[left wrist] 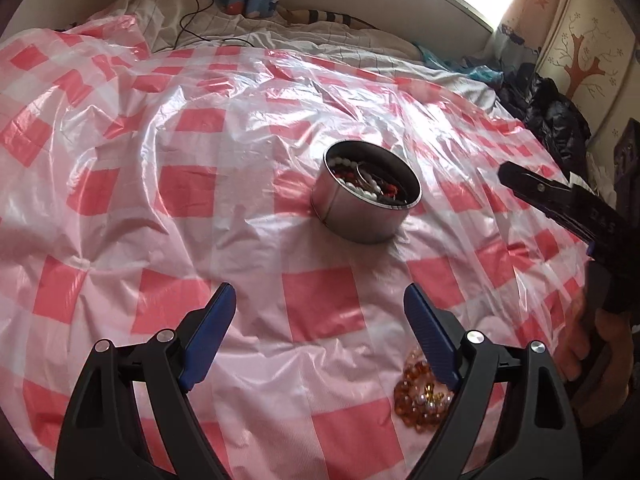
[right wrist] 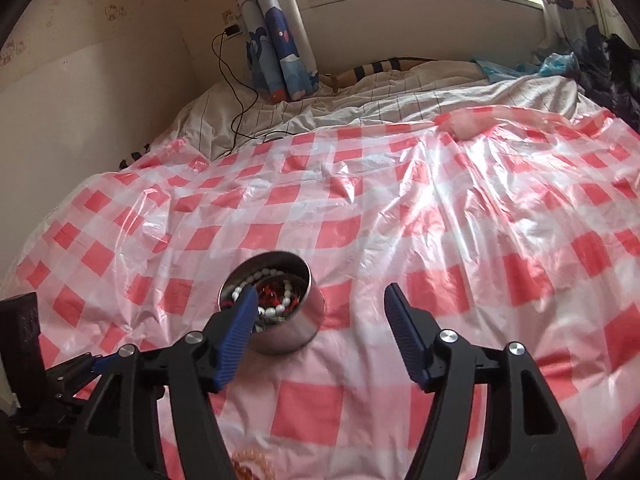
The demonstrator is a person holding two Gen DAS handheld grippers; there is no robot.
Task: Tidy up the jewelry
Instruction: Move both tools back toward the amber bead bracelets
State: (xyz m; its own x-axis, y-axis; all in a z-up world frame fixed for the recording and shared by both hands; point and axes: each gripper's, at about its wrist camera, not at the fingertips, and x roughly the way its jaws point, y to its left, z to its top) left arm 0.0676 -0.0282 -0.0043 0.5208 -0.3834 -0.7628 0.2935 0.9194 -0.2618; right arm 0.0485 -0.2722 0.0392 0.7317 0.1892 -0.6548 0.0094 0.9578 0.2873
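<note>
Metal tin (left wrist: 366, 200) mid-sheet, bare plastic around | both hand-held grippers (left wrist: 320, 312) (right wrist: 318, 312) released | amber beads (left wrist: 420, 396) probably loose.

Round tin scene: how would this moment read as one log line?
left gripper open | right gripper open | tin holds beads | amber beads outside

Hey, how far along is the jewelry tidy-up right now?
Mostly done, it seems. The tin already holds white and red beads. Nothing is in hand: the left gripper and right gripper both stand open and empty. Left to do: the amber bracelet lies on the checked sheet just by the left gripper's finger, outside the tin.
</note>
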